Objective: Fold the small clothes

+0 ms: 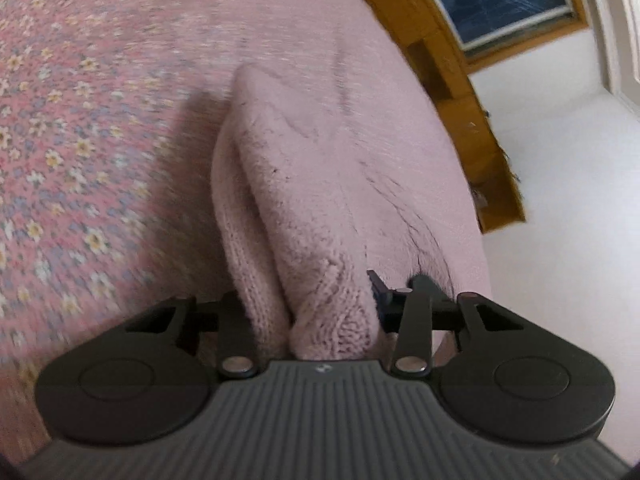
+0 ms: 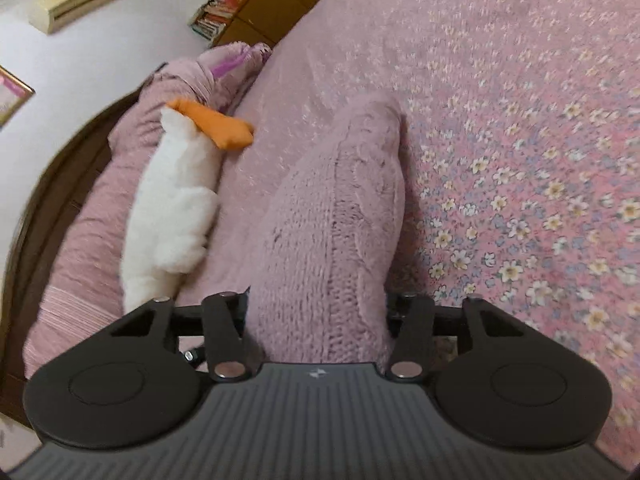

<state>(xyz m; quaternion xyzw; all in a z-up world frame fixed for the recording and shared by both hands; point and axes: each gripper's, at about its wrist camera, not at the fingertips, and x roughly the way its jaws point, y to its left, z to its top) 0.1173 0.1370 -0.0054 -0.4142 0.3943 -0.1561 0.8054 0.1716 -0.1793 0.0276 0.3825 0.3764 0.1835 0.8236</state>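
Knitwear fills both views: a pale pink cable-knit garment [image 1: 304, 208] is bunched and lifted off the pink floral bedspread [image 1: 60, 128]; the left gripper [image 1: 332, 316] pinches one thick fold of it near the bed's side edge; the right gripper [image 2: 320, 320] clamps another fold [image 2: 332, 216]; a white plush toy with an orange beak [image 2: 176, 200] lies by the mauve pillows [image 2: 84, 220] at the bed's head.

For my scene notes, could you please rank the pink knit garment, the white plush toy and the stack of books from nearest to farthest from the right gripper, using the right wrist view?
1. Pink knit garment: clamped in the right gripper.
2. White plush toy: left, beside the pillow.
3. Stack of books: far upper left.
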